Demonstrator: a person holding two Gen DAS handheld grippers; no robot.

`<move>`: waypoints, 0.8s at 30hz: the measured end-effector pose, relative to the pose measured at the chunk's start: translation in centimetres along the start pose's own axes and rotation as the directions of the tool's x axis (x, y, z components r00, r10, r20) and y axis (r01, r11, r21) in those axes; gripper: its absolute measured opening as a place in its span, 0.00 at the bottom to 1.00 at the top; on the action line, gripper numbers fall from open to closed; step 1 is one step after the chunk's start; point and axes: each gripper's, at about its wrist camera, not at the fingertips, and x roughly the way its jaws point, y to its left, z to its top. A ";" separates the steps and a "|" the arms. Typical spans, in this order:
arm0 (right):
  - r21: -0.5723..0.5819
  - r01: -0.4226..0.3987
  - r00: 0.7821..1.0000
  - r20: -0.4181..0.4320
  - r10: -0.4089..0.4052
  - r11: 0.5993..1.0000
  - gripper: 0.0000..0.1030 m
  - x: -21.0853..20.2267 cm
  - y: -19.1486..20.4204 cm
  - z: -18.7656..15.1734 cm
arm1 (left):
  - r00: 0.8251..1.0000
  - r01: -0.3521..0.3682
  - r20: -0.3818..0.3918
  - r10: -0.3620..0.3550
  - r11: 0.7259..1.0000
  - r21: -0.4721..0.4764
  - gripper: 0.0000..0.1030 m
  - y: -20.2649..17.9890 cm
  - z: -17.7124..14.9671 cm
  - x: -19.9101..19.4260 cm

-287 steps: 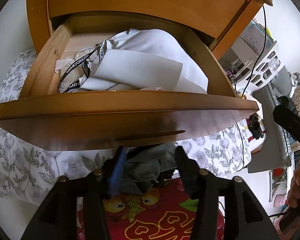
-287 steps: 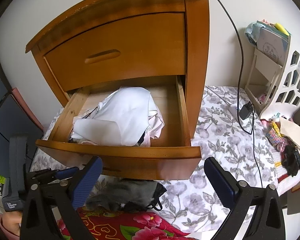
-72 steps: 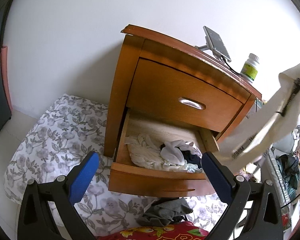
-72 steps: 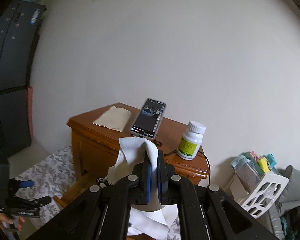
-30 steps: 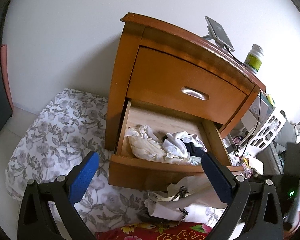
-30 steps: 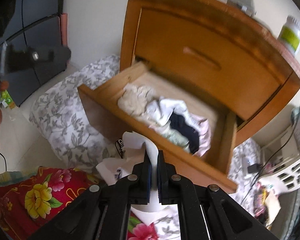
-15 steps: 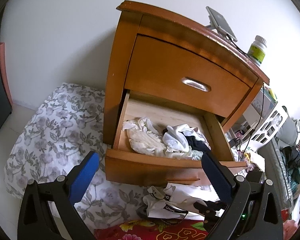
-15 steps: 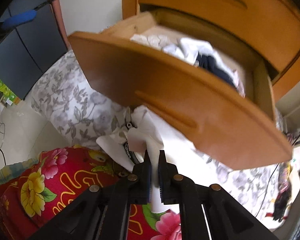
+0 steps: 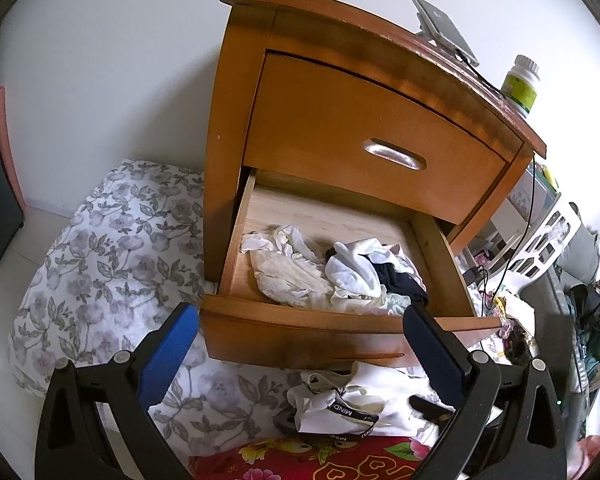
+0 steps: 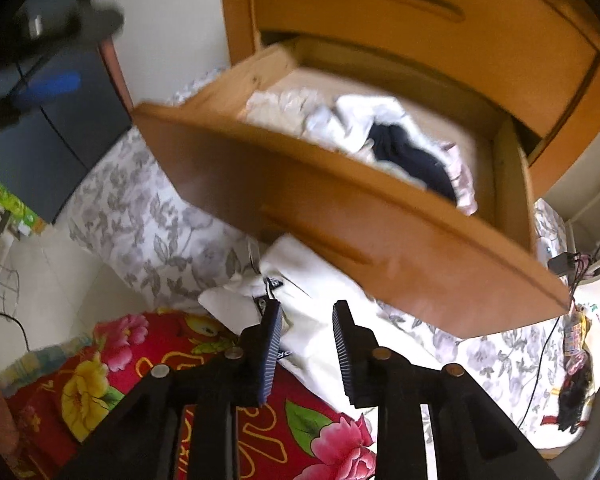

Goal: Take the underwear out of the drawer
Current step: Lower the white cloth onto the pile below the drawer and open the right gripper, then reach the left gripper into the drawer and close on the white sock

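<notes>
You have one nightstand (image 9: pixel 364 128) with two drawers: the upper one shut, the lower drawer (image 9: pixel 300 332) pulled out. On the nightstand top stand one phone (image 9: pixel 444 30) and one bottle (image 9: pixel 522 86).

Inside the drawer you still have a heap of several garments: a cream one (image 9: pixel 288 272) at the left, a white one (image 9: pixel 354 270) in the middle, a dark one (image 9: pixel 400 282) toward the right, and something pale pink at the far right in your right wrist view. An exact count cannot be told.

One white underwear (image 10: pixel 320 312) with a black lettered waistband lies out on the floor covers just below the drawer front, partly on the floral sheet (image 9: pixel 112 256) and partly on the red blanket (image 10: pixel 112 372). It is crumpled; its long axis runs roughly along the drawer front, with the waistband toward the blanket.

Your right gripper (image 10: pixel 306 346) hangs over that underwear, its fingers (image 10: pixel 272 344) opening; the cloth shows in the gap, and the pads do not press it.

Your left gripper (image 9: pixel 300 348) is held back from the drawer, fingers spread wide with nothing between them.
</notes>
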 end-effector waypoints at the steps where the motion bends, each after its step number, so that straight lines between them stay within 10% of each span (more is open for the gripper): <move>1: 0.013 -0.002 1.000 0.024 0.002 1.000 0.31 -0.8 -0.3 0.2 | 1.000 -0.001 0.000 0.001 1.000 0.001 0.99 0.0 0.0 0.1; 9: 0.169 0.060 0.973 0.209 -0.095 0.984 0.61 -6.3 -4.6 2.3 | 1.000 -0.011 -0.021 0.011 1.000 0.016 0.99 -0.4 0.1 1.3; 18: 0.334 0.074 0.969 0.198 -0.147 0.940 0.83 -6.1 -9.3 2.5 | 0.999 -0.025 -0.038 0.025 1.000 0.012 0.99 -0.1 0.2 2.6; 20: 0.355 0.070 0.968 0.200 -0.149 0.932 1.00 -5.8 -10.0 2.3 | 0.999 -0.026 -0.044 0.027 1.000 0.013 0.99 -0.1 0.2 2.9; 24: 0.368 0.057 0.965 0.218 -0.146 0.928 1.00 -5.5 -10.6 2.1 | 0.998 -0.022 -0.056 0.023 1.000 0.014 0.99 -0.2 0.3 3.7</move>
